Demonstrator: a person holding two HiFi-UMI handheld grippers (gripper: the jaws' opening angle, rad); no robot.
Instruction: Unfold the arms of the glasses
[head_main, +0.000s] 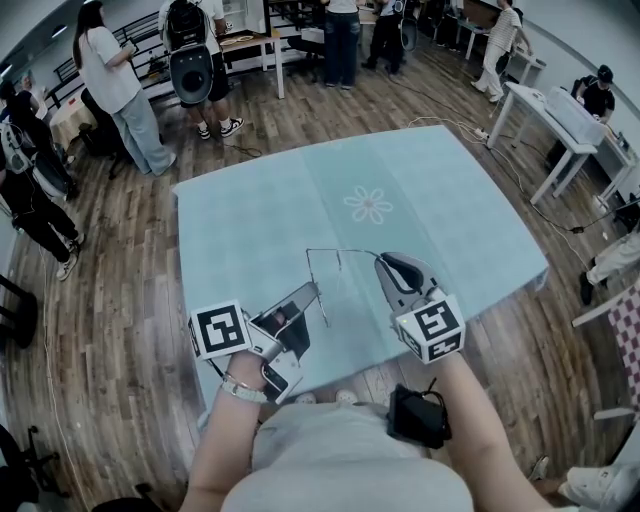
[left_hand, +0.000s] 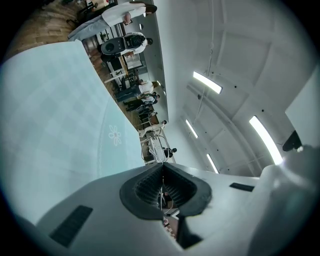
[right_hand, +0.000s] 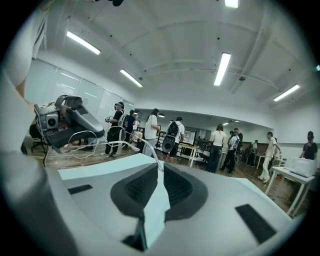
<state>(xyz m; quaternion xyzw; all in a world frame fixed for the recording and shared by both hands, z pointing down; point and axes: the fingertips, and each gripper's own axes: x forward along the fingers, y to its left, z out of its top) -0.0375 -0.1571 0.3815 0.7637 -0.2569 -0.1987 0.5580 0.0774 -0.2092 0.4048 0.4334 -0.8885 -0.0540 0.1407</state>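
Note:
Thin wire-framed glasses (head_main: 335, 253) hang in the air over the near part of the light blue tablecloth (head_main: 250, 215), stretched between my two grippers. My left gripper (head_main: 316, 291) comes in from the lower left and is shut on the frame; in its own view the wire (left_hand: 161, 172) runs between its closed pads and the frame (left_hand: 159, 145) stands just beyond. My right gripper (head_main: 380, 261) holds the end of one arm. In the right gripper view that arm (right_hand: 146, 150) curves into the pad tips (right_hand: 159, 166), and the left gripper (right_hand: 100, 134) holds the lenses' side (right_hand: 82, 143).
A flower print (head_main: 368, 204) marks the cloth's middle. The table's near edge (head_main: 330, 372) lies just below my hands. Several people stand on the wooden floor behind the table (head_main: 120, 85). White desks (head_main: 560, 120) stand at the right.

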